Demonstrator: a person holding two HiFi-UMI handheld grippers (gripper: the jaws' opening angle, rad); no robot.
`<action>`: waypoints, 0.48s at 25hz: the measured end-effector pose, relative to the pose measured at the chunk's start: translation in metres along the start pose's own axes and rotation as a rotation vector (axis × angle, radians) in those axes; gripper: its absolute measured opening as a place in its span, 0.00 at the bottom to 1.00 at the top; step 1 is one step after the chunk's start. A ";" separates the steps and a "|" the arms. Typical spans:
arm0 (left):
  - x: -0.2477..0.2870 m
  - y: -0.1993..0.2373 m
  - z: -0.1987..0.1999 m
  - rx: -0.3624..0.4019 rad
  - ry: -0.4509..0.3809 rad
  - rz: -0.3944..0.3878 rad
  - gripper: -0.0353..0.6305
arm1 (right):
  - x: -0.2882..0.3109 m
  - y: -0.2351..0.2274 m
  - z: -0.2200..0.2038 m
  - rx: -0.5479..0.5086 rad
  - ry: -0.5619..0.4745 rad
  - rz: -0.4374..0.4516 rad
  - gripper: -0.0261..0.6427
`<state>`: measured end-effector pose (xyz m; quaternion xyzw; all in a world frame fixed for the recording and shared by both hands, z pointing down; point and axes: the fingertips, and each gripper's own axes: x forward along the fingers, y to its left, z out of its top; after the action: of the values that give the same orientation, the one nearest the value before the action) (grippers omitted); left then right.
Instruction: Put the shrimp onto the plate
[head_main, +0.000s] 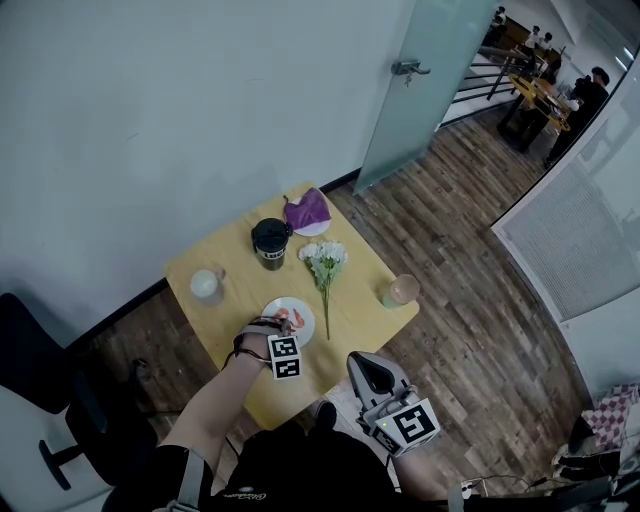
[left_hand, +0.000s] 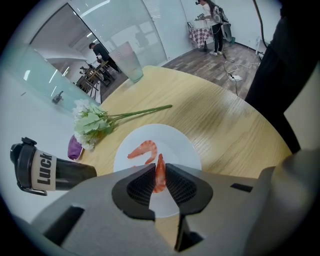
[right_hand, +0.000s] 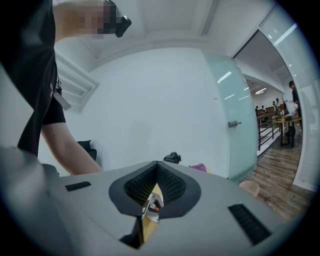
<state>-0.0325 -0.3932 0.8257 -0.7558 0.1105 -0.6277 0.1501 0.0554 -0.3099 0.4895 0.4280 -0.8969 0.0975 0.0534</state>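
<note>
Left gripper (left_hand: 159, 167) is right over the white plate (left_hand: 186, 149), jaws clamped on 1 shrimp (left_hand: 160, 175), pinched upright between the ribbed pads. A 2nd shrimp (left_hand: 142, 149) already lies curled on the plate, just beyond the held one. Right gripper (right_hand: 157, 167) hangs back off the near edge of the table (left_hand: 225, 120), jaws pressed together with nothing in them.

So this looks like the set-down, and here's where it could slip. The shrimp stands on end in the grip, so if it's let go from this height it may topple and skid, and the plate's surface is smooth enough to send it over the rim onto the table. It could also cling to 1 ribbed pad and ride away with the gripper. Coming down too hard risks the jaws shoving the light plate toward the flowers (left_hand: 95, 122).
</note>
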 end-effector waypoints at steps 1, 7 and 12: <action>0.000 0.000 0.000 0.000 0.001 -0.003 0.16 | 0.000 0.001 0.002 0.002 -0.005 0.003 0.04; 0.000 0.001 0.000 -0.008 -0.002 -0.013 0.20 | -0.002 -0.001 -0.005 0.007 0.007 -0.007 0.04; -0.003 0.000 -0.003 -0.021 0.001 -0.019 0.23 | 0.000 0.004 0.008 0.019 -0.070 0.016 0.04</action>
<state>-0.0360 -0.3929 0.8235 -0.7580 0.1097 -0.6284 0.1362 0.0526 -0.3095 0.4808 0.4246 -0.9006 0.0912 0.0172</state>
